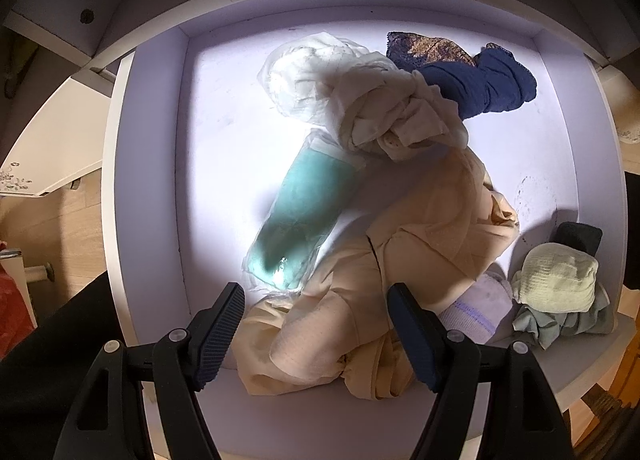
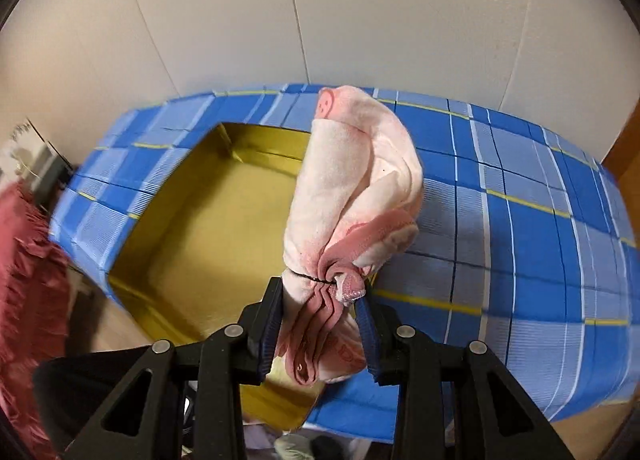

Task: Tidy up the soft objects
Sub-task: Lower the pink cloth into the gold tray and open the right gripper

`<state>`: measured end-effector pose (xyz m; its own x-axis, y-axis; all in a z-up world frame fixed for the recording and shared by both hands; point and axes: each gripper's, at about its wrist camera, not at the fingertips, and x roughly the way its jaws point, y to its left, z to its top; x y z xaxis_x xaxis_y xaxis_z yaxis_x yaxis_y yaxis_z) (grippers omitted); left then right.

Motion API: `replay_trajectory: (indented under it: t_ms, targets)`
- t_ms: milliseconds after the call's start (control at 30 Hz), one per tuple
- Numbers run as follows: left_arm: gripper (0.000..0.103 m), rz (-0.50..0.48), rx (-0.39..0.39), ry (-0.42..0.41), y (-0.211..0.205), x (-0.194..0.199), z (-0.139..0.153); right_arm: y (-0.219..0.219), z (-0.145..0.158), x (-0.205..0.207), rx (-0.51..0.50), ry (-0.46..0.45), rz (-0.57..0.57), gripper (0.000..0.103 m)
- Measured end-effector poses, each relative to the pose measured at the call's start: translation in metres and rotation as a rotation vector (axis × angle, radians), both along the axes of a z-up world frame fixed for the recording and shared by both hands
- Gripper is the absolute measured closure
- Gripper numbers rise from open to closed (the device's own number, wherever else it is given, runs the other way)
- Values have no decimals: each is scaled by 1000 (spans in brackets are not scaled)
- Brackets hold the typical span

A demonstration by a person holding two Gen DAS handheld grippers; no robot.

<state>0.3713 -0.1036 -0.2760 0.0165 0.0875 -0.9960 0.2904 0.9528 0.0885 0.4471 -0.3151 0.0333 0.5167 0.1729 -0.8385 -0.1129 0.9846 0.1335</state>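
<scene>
In the left wrist view an open white drawer [image 1: 152, 179] holds a pile of soft things: a beige garment [image 1: 360, 300], a cream knotted cloth [image 1: 384, 115], a teal item in clear wrap [image 1: 296, 219], a navy lace piece [image 1: 480, 87], a pale green sock roll [image 1: 556, 276]. My left gripper [image 1: 316, 336] is open just above the beige garment. In the right wrist view my right gripper [image 2: 320, 320] is shut on a pink and white sock bundle [image 2: 352, 187], held over a blue plaid box [image 2: 520, 227] with a yellow inside [image 2: 224, 211].
A dark rolled item [image 1: 576, 236] and a white sock with a purple stripe [image 1: 476, 304] lie at the drawer's right front. A red fringed cloth [image 2: 28, 280] hangs left of the box. A pale panelled wall [image 2: 320, 11] stands behind the box.
</scene>
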Motion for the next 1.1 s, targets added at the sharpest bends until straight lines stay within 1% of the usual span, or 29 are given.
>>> replay_trajectory:
  t_ms: [133, 300, 367, 433, 500, 600, 833, 1000, 1100]
  targets:
    - [27, 5, -5, 3, 3, 2, -1, 4, -15, 25, -31, 49, -16, 67]
    - [27, 10, -6, 8, 4, 3, -1, 8, -32, 47, -60, 92, -59, 67]
    - [27, 10, -7, 9, 5, 4, -1, 10, -39, 52, -81, 86, -82, 67]
    - [27, 9, -6, 9, 5, 4, -1, 10, -40, 56, -108, 56, -125, 67]
    - [27, 6, -7, 9, 4, 3, -1, 8, -38, 57, -96, 22, -156, 66]
    - [27, 2, -6, 13, 2, 3, -2, 5, -31, 48, -53, -26, -171, 55]
    - [27, -10, -5, 11, -3, 2, -3, 0, -22, 5, -56, -105, -151, 55]
    - [27, -10, -12, 16, -5, 1, -4, -10, -23, -29, -18, -135, -152, 51]
    - [27, -6, -19, 17, -4, 0, -5, -14, -28, -47, -13, -140, -162, 49]
